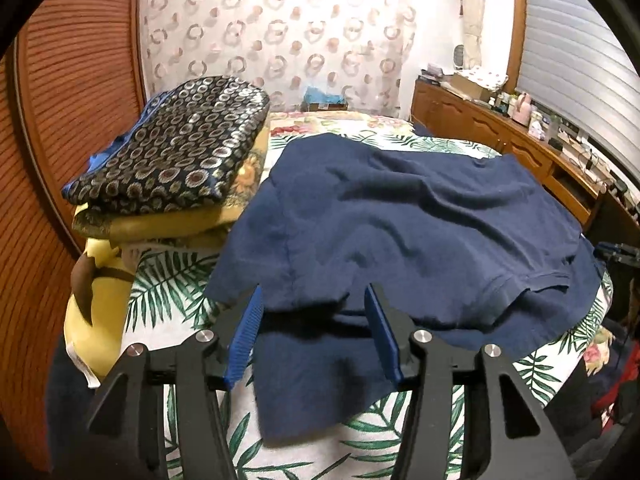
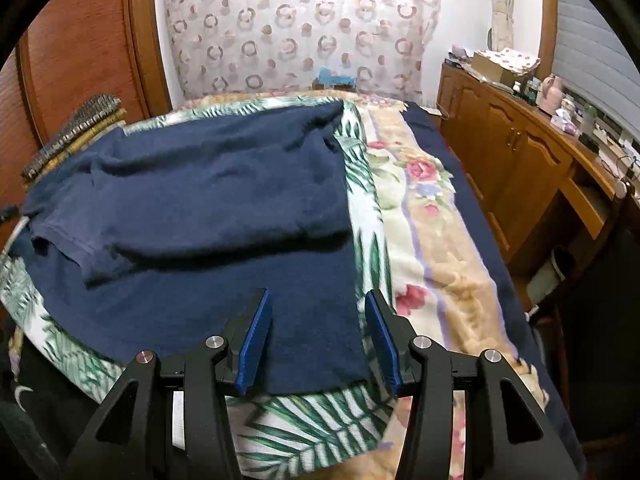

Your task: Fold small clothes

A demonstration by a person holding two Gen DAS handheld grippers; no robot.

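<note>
Your navy shirt (image 1: 400, 216) is lying on the bed (image 2: 432, 240), partly folded, with the top layer doubled over the near part and a sleeve hem showing. Your left gripper (image 1: 314, 300) has its jaws spread over the shirt's near left edge, pinching nothing. Your right gripper (image 2: 316, 304) is spread too, straddling the near right corner without gripping it. There's a stack of folded clothes (image 1: 172, 148) just left of the shirt.

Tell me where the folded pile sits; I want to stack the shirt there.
In the left wrist view, the folded pile sits upper left, touching the navy shirt's left edge.
</note>
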